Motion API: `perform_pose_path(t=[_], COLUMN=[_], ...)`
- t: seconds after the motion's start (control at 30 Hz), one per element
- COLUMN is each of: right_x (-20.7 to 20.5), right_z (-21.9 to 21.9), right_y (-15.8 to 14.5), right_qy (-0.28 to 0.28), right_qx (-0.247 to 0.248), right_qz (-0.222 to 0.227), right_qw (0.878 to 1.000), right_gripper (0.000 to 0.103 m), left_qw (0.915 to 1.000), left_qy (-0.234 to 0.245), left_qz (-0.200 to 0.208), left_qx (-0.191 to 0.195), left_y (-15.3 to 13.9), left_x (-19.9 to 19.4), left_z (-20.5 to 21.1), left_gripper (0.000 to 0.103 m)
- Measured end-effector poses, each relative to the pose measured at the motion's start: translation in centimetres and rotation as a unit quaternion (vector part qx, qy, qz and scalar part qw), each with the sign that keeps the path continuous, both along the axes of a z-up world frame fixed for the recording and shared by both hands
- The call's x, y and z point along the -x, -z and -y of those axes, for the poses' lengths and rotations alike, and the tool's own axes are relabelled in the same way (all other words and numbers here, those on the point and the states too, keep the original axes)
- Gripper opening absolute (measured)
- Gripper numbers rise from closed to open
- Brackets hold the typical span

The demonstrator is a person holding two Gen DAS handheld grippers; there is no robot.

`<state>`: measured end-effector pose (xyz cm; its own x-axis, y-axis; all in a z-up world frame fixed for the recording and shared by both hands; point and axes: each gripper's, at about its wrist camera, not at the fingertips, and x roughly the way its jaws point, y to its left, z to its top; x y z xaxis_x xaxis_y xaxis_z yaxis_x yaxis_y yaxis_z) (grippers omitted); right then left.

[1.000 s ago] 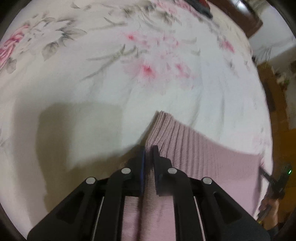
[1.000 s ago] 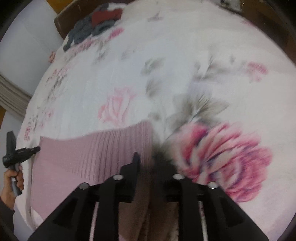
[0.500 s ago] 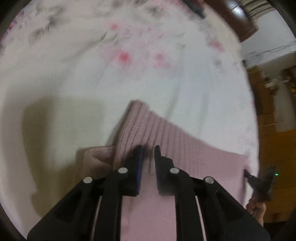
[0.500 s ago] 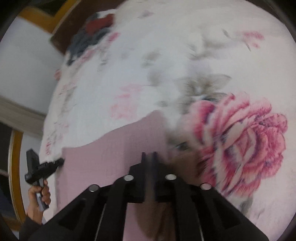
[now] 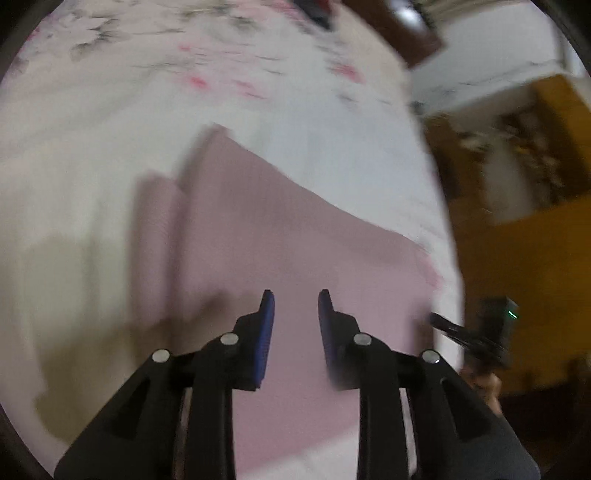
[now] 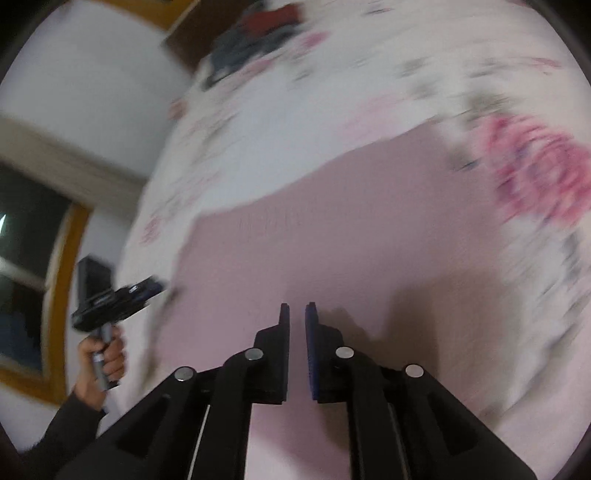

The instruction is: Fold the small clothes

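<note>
Support surface: a bed covered by a white sheet printed with pink roses and grey-green leaves; print blurred in both views. One large pink rose sits on the right side of the sheet in the right wrist view.

Lying directly on the sheet, near side: a flat mauve-pink knitted garment, spread flat, its far edge running at a slant. On its left side a narrower strip of the same fabric shows beside the main panel; whether folded under or over, cannot tell.

Far end of the bed: a small heap of dark grey and red clothes, well apart from the pink garment.
</note>
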<state>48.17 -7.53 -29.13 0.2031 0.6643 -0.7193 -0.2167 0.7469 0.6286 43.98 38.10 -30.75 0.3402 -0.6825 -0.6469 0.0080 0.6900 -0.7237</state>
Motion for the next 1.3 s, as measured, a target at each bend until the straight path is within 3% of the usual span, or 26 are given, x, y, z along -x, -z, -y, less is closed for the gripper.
perform_pose_path(t=[0.07,0.13,0.2,0.27,0.3,0.37,0.4,0.43,0.47,0.5,0.53,0.57,0.6,0.67,0.7,0.73,0.77,0.83,0.9,0.97,1.1,1.23,1.3], right_x=[2.8,4.2,4.9,5.4,5.6,6.1,6.3,6.4,6.4,6.3,6.3,6.3,6.3,6.9,7.1,7.5,8.2,9.8,12.7,15.3,21.0,24.0,24.3], right_z=[-3.2,-5.0,-5.9,-5.8,-5.4,-3.4,-2.2,-0.2,1.6,3.4,5.1,6.3,7.3,8.5,9.2,9.5,8.8,5.5,1.3,-2.8,-12.0,-17.8,-19.8], right_y=[0.9,2.5,4.8,5.5,5.0,3.0,2.0,1.5,1.5,2.0,2.9,3.7,3.9,2.7,1.8,0.8,-0.4,-2.3,-3.3,-3.5,-1.1,1.3,2.2], right_qy=[-0.041,-0.054,-0.054,-0.047,-0.044,-0.022,-0.005,0.016,0.036,0.053,0.069,0.076,0.081,0.102,0.113,0.118,0.110,0.058,-0.011,-0.061,-0.155,-0.211,-0.217], right_qx=[-0.006,0.004,0.047,0.053,0.053,0.040,0.034,0.034,0.042,0.055,0.073,0.075,0.080,0.073,0.074,0.086,0.108,0.164,0.221,0.265,0.358,0.400,0.418], right_qz=[-0.010,-0.020,-0.030,-0.028,-0.028,-0.010,0.001,0.005,0.004,0.000,-0.012,-0.027,-0.032,-0.026,-0.018,-0.005,0.016,0.062,0.111,0.161,0.258,0.322,0.351], right_qw=[0.999,0.998,0.997,0.997,0.997,0.999,0.999,0.999,0.998,0.997,0.995,0.994,0.993,0.992,0.991,0.989,0.988,0.983,0.969,0.949,0.884,0.832,0.809], right_gripper=[0.010,0.010,0.010,0.009,0.012,0.025,0.032,0.033,0.032,0.029,0.018,0.000,0.000,0.004,0.020,0.027,0.032,0.040,0.069,0.083,0.086,0.083,0.083], left_qw=[0.9994,0.9978,0.9938,0.9950,0.9962,0.9987,0.9988,0.9982,0.9963,0.9933,0.9933,0.9943,0.9957,0.9979,0.9982,0.9977,0.9969,0.9946,0.9935,0.9928,0.9929,0.9945,0.9943], left_qy=[0.032,0.034,0.023,0.007,-0.003,-0.011,-0.014,-0.017,-0.016,-0.011,-0.011,-0.014,-0.019,-0.028,-0.036,-0.056,-0.068,-0.085,-0.086,-0.083,-0.080,-0.055,-0.044], left_qz=[-0.007,-0.027,-0.055,-0.059,-0.054,-0.022,-0.015,-0.015,-0.028,-0.047,-0.052,-0.053,-0.052,-0.041,-0.035,-0.028,-0.026,-0.034,-0.059,-0.076,-0.087,-0.089,-0.097], left_qx=[-0.013,-0.049,-0.094,-0.080,-0.068,-0.045,-0.044,-0.056,-0.079,-0.104,-0.102,-0.092,-0.075,-0.042,-0.034,-0.027,-0.030,-0.049,-0.045,-0.040,-0.017,0.009,-0.001], left_y=[1.0,3.0,5.3,5.5,4.8,3.1,2.9,3.0,3.5,4.6,5.1,5.0,4.4,3.0,2.8,2.0,1.9,1.5,2.1,2.8,3.6,4.1,4.8], left_x=[2.4,3.6,3.9,3.6,3.8,3.6,3.9,4.1,4.0,4.1,4.1,4.4,4.4,5.0,6.2,6.2,5.9,5.7,4.6,4.2,2.3,-1.4,-2.5], left_z=[2.1,2.8,2.4,1.4,0.9,0.1,-0.2,-0.8,-1.1,-1.3,-2.1,-2.5,-3.1,-5.0,-6.6,-8.5,-9.3,-12.0,-14.1,-14.5,-13.9,-10.9,-9.7], left_gripper=[0.024,0.023,0.012,0.005,0.007,0.034,0.037,0.041,0.041,0.032,0.023,0.023,0.024,0.042,0.048,0.066,0.075,0.075,0.076,0.076,0.076,0.076,0.076])
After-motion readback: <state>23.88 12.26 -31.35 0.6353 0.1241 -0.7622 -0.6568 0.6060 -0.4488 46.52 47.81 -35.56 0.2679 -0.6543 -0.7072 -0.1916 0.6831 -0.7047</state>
